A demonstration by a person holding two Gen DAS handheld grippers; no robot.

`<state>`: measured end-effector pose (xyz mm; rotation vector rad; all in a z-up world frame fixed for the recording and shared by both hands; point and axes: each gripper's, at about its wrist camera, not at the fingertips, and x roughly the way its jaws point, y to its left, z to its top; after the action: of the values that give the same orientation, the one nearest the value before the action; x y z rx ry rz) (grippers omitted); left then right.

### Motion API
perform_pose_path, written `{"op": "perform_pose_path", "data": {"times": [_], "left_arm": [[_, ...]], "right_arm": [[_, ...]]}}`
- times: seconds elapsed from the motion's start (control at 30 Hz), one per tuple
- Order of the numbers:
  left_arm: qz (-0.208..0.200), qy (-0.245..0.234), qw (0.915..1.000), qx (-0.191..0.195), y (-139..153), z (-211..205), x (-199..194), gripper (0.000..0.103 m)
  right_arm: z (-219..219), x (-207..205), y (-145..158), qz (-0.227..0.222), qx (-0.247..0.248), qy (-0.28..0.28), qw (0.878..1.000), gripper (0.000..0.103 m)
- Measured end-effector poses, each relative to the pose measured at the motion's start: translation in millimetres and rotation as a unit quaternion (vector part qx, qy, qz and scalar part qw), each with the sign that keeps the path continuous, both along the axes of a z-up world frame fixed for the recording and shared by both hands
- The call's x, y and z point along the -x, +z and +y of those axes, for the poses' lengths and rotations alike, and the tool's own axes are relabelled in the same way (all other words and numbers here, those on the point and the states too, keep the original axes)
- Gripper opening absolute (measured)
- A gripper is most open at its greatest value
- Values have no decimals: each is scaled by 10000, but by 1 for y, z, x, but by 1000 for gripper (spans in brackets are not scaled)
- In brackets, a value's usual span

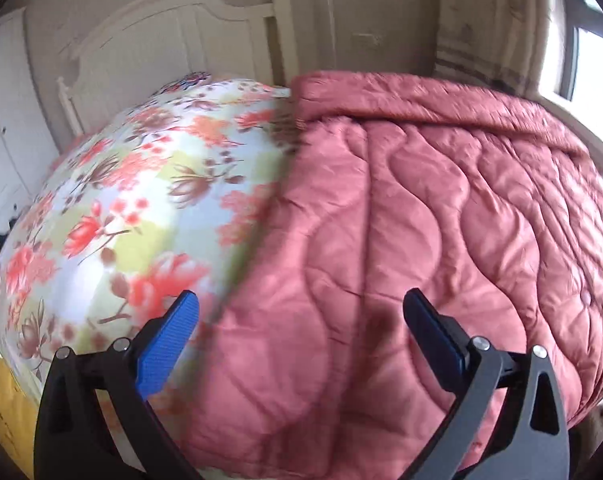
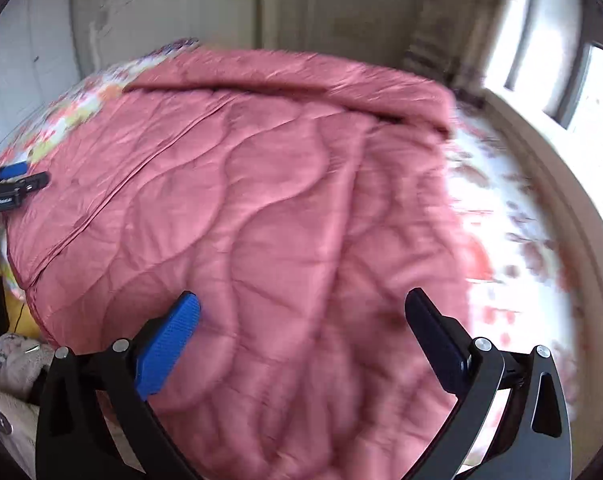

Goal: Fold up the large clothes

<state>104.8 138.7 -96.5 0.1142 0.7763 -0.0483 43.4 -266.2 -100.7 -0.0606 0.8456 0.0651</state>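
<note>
Floral sheet [image 1: 133, 200] covers the left part of the bed in the left wrist view, with a cream headboard [image 1: 169, 28] standing behind it. Pink quilt [image 1: 441, 216] lies to the right of the sheet, its left edge running diagonally across the mattress and its far edge turned back in a thick fold. Left tongs [image 1: 301, 312] hover above that left edge, spread wide, gripping nothing; the blue pad [image 1: 165, 352] sits over the sheet, the other finger over the quilt. A window [image 1: 589, 60] shows at far right.

In the right wrist view, the left tongs [image 2: 15, 178] appear at the far left border, beside the quilt's [image 2: 261, 208] left edge. The quilt fills the centre of the bed, stitched in wavy lines. Right tongs [image 2: 301, 312] are spread wide above its near portion, empty. Sheet [image 2: 513, 216] shows bare to the right of the quilt, blurred. A window [image 2: 581, 80] stands at far right.
</note>
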Motion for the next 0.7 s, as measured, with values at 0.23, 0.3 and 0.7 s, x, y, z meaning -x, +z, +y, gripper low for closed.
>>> {"op": "perform_pose_path", "data": {"times": [0.23, 0.3, 0.7], "left_arm": [[443, 509, 9927, 997, -14, 51, -10, 99], [390, 390, 9945, 893, -15, 47, -6, 94], [369, -207, 9965, 718, -12, 15, 7, 34]], "right_arm": [[-68, 29, -11, 139, -772, -675, 9946, 98], [-68, 38, -17, 177, -865, -558, 9945, 87], [-71, 74, -20, -86, -1078, -191, 9939, 52]]}}
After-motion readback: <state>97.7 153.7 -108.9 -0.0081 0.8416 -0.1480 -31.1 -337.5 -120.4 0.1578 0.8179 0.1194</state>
